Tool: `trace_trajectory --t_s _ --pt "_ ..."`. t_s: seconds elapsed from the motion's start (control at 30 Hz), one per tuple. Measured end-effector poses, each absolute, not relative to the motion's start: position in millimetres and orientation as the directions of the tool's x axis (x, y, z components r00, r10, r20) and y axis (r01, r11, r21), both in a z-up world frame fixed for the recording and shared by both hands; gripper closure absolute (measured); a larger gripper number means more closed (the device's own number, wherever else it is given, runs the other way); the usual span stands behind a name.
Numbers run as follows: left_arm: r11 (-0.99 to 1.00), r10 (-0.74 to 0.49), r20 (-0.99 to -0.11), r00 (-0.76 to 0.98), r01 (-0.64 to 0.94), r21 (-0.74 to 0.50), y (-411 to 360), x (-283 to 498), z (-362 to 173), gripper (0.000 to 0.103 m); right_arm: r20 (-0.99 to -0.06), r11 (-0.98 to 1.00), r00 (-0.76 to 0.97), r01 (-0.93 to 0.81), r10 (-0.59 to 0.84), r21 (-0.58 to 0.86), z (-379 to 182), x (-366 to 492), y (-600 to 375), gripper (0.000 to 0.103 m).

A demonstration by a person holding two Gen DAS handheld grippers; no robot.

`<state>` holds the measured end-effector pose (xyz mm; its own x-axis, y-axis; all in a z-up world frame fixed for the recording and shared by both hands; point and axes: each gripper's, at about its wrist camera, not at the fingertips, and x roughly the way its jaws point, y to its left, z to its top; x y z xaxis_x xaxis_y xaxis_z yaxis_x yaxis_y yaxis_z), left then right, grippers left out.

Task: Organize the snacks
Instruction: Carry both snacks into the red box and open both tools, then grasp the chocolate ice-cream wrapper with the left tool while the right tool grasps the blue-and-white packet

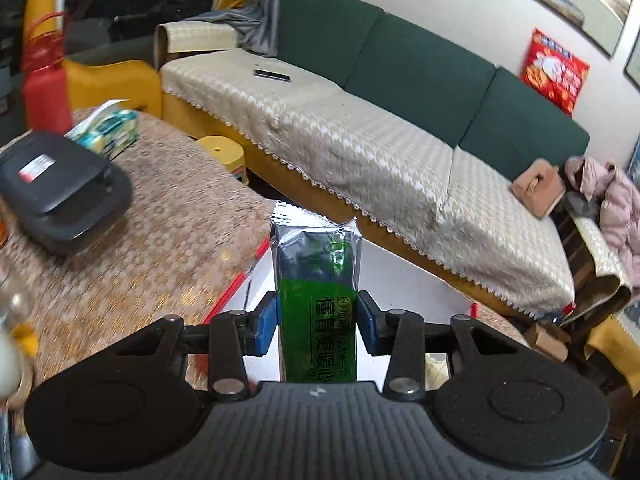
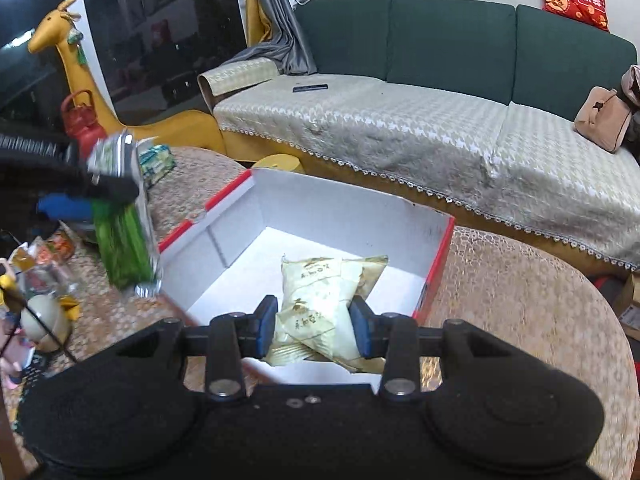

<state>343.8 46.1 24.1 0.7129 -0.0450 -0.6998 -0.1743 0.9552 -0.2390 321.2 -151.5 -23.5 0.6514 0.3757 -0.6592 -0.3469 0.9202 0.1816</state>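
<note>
The left gripper [image 1: 316, 322] clamps a green foil snack bar [image 1: 316, 280], Chinese-lettered, lengthwise pointing away; the right gripper [image 2: 314, 326] clamps pale yellow snack packets [image 2: 320, 300] over a red-edged white cardboard box [image 2: 434, 276].

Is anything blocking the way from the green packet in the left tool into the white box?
Nothing visible. The green packet hangs beside the box, just outside its left wall. The box is open-topped, holding only cream packets, one gripped by the right tool.
</note>
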Motion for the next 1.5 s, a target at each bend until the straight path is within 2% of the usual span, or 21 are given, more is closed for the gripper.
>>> trace_trajectory --t_s 0.3,0.63,0.77,0.83,0.9,1.13,1.27,1.37,1.5 --pt "0.98 -0.018 -0.789 0.614 -0.145 -0.135 29.1 386.5 -39.6 0.062 -0.745 0.926 0.576 -0.347 0.337 0.15 -64.8 354.0 -129.3 0.064" --pt "0.992 -0.027 -0.857 0.515 -0.094 -0.088 19.6 392.3 -83.2 0.062 -0.784 0.927 0.541 -0.359 0.303 0.111 -81.5 356.6 -118.8 0.064" --pt "0.992 -0.041 -0.862 0.506 -0.083 -0.096 17.9 387.7 -82.7 0.062 -0.784 0.923 0.532 -0.363 0.319 0.13 -78.5 355.5 -121.7 0.064" --pt "0.99 -0.049 -0.858 0.511 -0.088 -0.108 19.7 383.9 -79.3 0.055 -0.779 0.919 0.528 -0.363 0.338 0.153 -75.5 354.4 -124.3 0.064" --pt "0.989 -0.052 -0.848 0.527 -0.089 -0.115 21.2 379.0 -72.7 0.041 -0.768 0.917 0.536 -0.365 0.35 0.163 -70.2 350.8 -126.8 0.064" --pt "0.991 -0.05 -0.825 0.563 -0.077 -0.113 23.3 350.9 -47.0 0.04 -0.728 0.913 0.568 -0.355 0.383 0.203 -46.5 331.3 -140.4 0.062" --pt "0.992 -0.053 -0.811 0.582 -0.066 -0.112 23.0 328.3 -33.3 0.033 -0.707 0.908 0.584 -0.36 0.399 0.215 -30.7 312.7 -146.1 0.057" --pt "0.993 -0.053 -0.801 0.597 -0.05 -0.103 20.6 309.6 -21.2 0.031 -0.695 0.909 0.6 -0.361 0.397 0.207 -20.8 298.0 -148.5 0.051" --pt "0.994 -0.054 -0.785 0.617 -0.037 -0.098 18.7 285.1 -6.9 0.027 -0.68 0.903 0.608 -0.377 0.409 0.206 -9.5 277.9 -151.7 0.05"
